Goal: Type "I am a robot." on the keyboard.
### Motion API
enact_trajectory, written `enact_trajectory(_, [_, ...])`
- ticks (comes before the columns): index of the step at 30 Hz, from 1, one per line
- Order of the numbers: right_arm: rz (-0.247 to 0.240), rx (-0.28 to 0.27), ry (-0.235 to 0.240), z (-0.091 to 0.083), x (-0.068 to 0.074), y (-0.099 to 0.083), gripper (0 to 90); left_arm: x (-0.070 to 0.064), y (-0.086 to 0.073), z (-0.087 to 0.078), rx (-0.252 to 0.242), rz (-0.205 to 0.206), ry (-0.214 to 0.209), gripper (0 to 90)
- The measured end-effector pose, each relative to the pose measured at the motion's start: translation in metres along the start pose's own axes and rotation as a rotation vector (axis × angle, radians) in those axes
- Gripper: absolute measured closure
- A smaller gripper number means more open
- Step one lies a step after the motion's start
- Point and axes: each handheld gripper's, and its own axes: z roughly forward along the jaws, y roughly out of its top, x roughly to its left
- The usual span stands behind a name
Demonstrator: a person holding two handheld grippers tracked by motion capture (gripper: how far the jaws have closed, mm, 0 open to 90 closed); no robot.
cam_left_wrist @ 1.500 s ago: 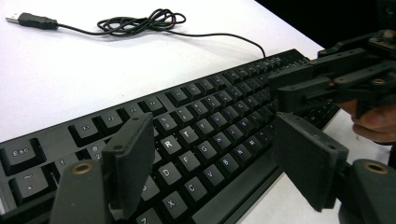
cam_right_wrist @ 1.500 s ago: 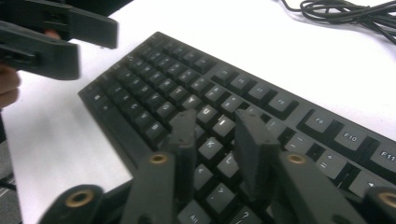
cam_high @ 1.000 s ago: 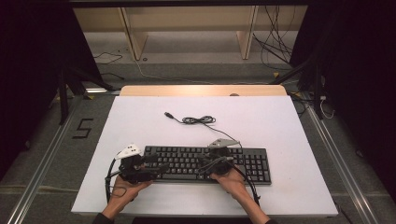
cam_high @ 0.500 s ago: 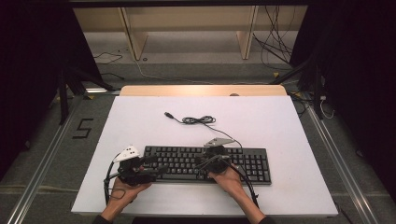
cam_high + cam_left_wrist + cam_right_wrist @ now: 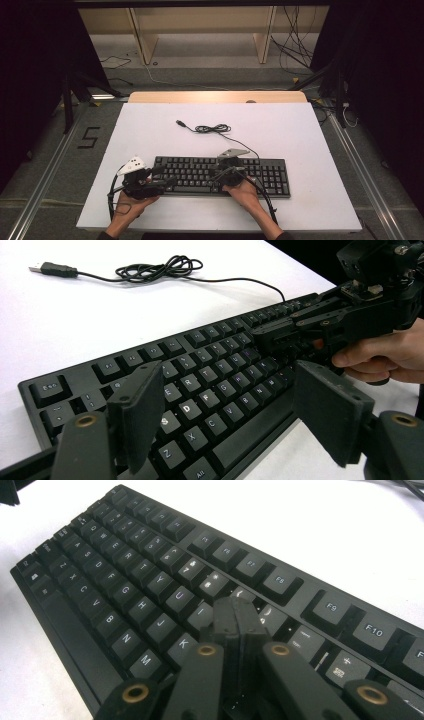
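Pressing keys on the black keyboard [image 5: 220, 175] near the table's [image 5: 310, 135] front edge, we poke with our right gripper [image 5: 235, 622], jaws closed and empty. Our left gripper [image 5: 227, 415] hovers wide open, holding nothing, over the keyboard's left end; next we likely lift and aim precisely at one key.

We see a white table [image 5: 300, 125] with a pale wooden strip [image 5: 215, 96] along its far edge. Beyond it stands a wooden shelf frame [image 5: 205, 30], loose cables [image 5: 295, 45] trailing over the grey floor [image 5: 60, 150].

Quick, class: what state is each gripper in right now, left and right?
Left gripper: open, fingers spread over the keyboard, holding nothing.
Right gripper: closed, empty, its tip down among the keys.
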Motion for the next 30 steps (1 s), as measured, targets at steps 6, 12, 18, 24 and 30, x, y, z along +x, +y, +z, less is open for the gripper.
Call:
enact_trajectory(6, [0.004,-0.003,-0.007,0.000,0.000,0.000,90.0,0.001,-0.001,-0.002,-0.005,-0.002,0.005,28.8])
enact_trajectory(12, [0.037,-0.031,0.028,-0.005,0.000,0.002,79.3,0.002,-0.002,-0.002,-0.003,0.001,0.006,28.8])
enact_trajectory(18, [0.027,-0.054,0.060,-0.009,0.003,0.005,65.7,0.001,-0.002,-0.001,-0.006,0.003,0.008,28.7])
enact_trajectory(24, [0.016,-0.075,0.089,-0.014,0.008,0.011,48.9,0.002,-0.002,-0.001,-0.005,0.003,0.011,28.6])
enact_trajectory(30, [0.013,-0.081,0.114,-0.015,0.011,0.014,46.4,0.002,-0.002,-0.001,-0.008,0.004,0.013,28.6])
